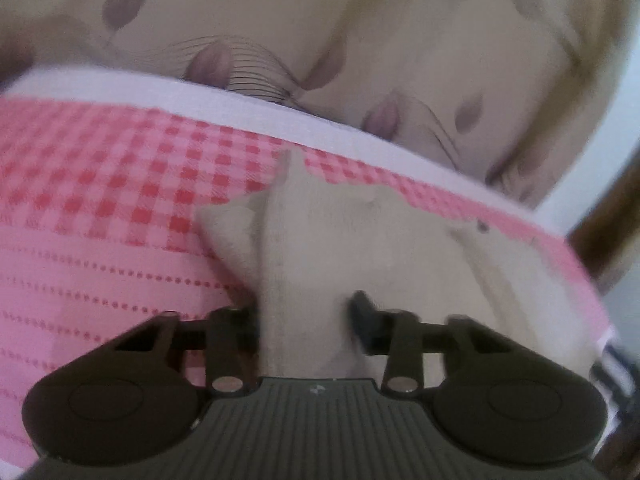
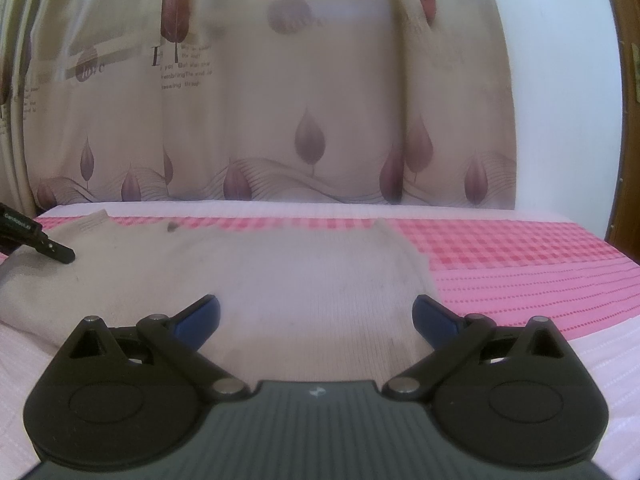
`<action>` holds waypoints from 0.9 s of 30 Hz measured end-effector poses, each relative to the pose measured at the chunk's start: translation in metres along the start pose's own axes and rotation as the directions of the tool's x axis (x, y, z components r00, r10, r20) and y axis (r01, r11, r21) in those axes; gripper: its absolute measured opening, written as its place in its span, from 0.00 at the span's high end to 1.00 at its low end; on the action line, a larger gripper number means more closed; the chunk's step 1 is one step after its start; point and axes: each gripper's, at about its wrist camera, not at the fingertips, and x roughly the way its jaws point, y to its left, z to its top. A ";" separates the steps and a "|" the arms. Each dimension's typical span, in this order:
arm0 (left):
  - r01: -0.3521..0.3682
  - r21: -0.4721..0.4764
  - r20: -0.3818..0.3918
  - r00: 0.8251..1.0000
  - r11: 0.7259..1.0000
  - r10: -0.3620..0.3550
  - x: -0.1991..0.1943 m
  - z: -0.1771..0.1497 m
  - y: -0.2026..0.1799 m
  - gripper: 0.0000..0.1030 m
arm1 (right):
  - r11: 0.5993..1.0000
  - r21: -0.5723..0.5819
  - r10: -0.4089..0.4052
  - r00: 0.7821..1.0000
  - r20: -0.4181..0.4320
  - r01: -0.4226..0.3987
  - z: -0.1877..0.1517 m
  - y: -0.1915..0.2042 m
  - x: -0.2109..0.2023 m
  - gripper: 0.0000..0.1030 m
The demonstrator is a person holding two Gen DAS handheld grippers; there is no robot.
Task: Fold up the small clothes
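Note:
A small beige knit garment point(image 2: 280, 280) lies spread on a pink checked cover point(image 2: 500, 248). My right gripper point(image 2: 318, 316) hovers low over the garment's near edge, its blue-padded jaws wide open and holding nothing. In the left wrist view, the garment point(image 1: 340, 248) rises in a bunched fold between the jaws of my left gripper point(image 1: 304, 310), which is shut on that fold. The picture there is blurred. One black finger point(image 2: 52, 250) of the left gripper shows at the garment's left end in the right wrist view.
The pink cover point(image 1: 100, 200) has a white border along its far edge. A beige curtain point(image 2: 320, 120) with a leaf print hangs right behind it. There is a white wall point(image 2: 560, 100) and a brown wooden frame point(image 2: 624, 160) at the right.

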 end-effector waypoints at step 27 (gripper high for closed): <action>-0.248 0.126 0.096 0.967 0.961 0.237 -0.033 0.006 -0.122 0.83 | 0.999 0.031 0.003 1.000 0.016 -0.004 0.000 -0.003 -0.003 0.00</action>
